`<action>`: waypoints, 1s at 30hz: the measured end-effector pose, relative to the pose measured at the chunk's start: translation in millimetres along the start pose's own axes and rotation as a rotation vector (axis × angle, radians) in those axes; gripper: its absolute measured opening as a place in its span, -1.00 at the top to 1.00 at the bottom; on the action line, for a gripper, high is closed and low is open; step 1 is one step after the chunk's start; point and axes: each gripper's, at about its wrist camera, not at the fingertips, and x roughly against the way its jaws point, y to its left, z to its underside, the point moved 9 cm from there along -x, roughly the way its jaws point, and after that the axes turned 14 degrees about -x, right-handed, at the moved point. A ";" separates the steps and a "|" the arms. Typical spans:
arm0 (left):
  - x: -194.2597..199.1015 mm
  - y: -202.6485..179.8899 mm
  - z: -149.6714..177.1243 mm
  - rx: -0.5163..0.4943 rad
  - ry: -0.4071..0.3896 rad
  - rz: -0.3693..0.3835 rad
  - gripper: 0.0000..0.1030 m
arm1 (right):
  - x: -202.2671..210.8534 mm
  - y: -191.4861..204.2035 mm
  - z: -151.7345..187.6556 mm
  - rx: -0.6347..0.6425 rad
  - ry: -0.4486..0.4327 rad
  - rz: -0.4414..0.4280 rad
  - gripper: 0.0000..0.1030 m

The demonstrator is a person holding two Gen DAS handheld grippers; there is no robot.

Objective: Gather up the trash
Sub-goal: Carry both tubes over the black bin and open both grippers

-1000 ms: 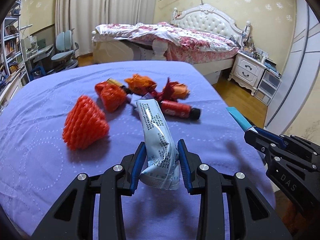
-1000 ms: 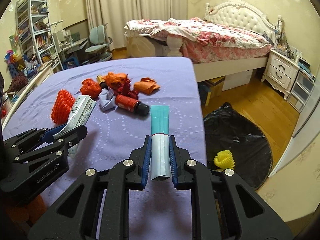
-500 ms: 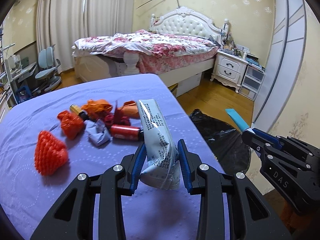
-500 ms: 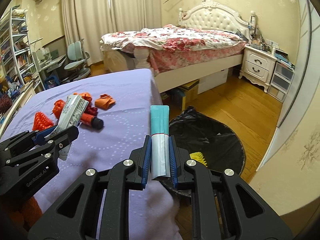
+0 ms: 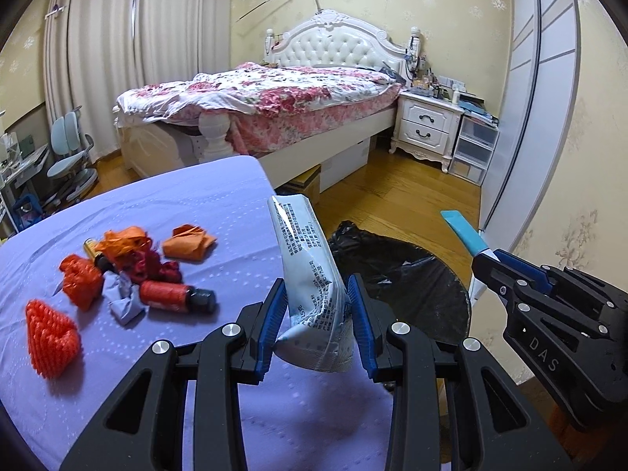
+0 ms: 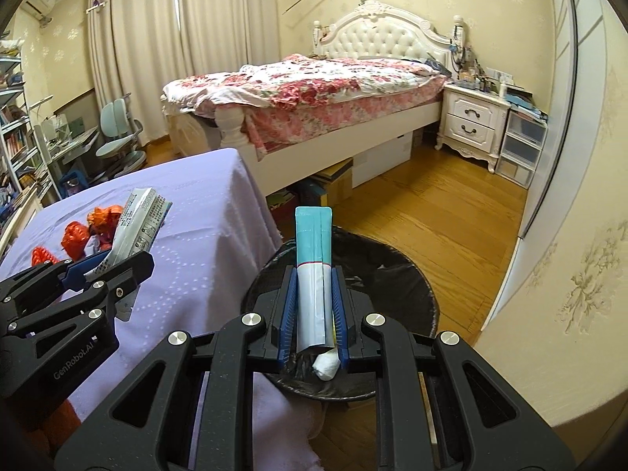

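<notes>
Two pairs of tongs carry trash from a purple-covered desk point(image 5: 165, 212) toward a black-lined bin point(image 6: 392, 282) on the wooden floor beside it. The left tongs point(image 5: 314, 314) are clamped on a crumpled white pouch point(image 5: 306, 259) printed with small text, gripped near its lower end so most of it stands up and leans over the desk edge. The right tongs point(image 6: 312, 306) are pressed together on a flat teal-and-silver sachet point(image 6: 314, 267), held by its silver half with the teal end pointing up — seen from its own camera, directly above the bin's mouth.

Both packets look light, thin and limp; the pouch has already buckled where the pads bite, and the foil surfaces are likely slick, so a firm pinch well in from the edge seems wiser than a hold on a corner. Neither appears fragile — a drop from this height should do no harm.

A white wad point(image 6: 325, 365) lies in the bin. Still on the desk: an orange foam net point(image 5: 51, 333), a red bottle with a dark cap point(image 5: 176, 294), orange wrappers point(image 5: 188, 241) and a scrap of pale paper point(image 5: 123, 302), bunched together well back from the edge. The net should be springy and easy to squeeze; the bottle is the stiff, rounder piece, best taken across its body.
</notes>
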 end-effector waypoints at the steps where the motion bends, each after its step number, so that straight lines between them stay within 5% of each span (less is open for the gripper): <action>1: -2.0 -2.7 -0.9 -0.006 0.001 0.002 0.31 | -1.5 -3.8 -1.3 -0.006 -0.002 0.005 0.66; 30: -56.4 -39.1 -12.9 -0.061 0.081 0.018 0.31 | -35.6 -48.7 -3.8 -0.089 0.028 0.049 0.66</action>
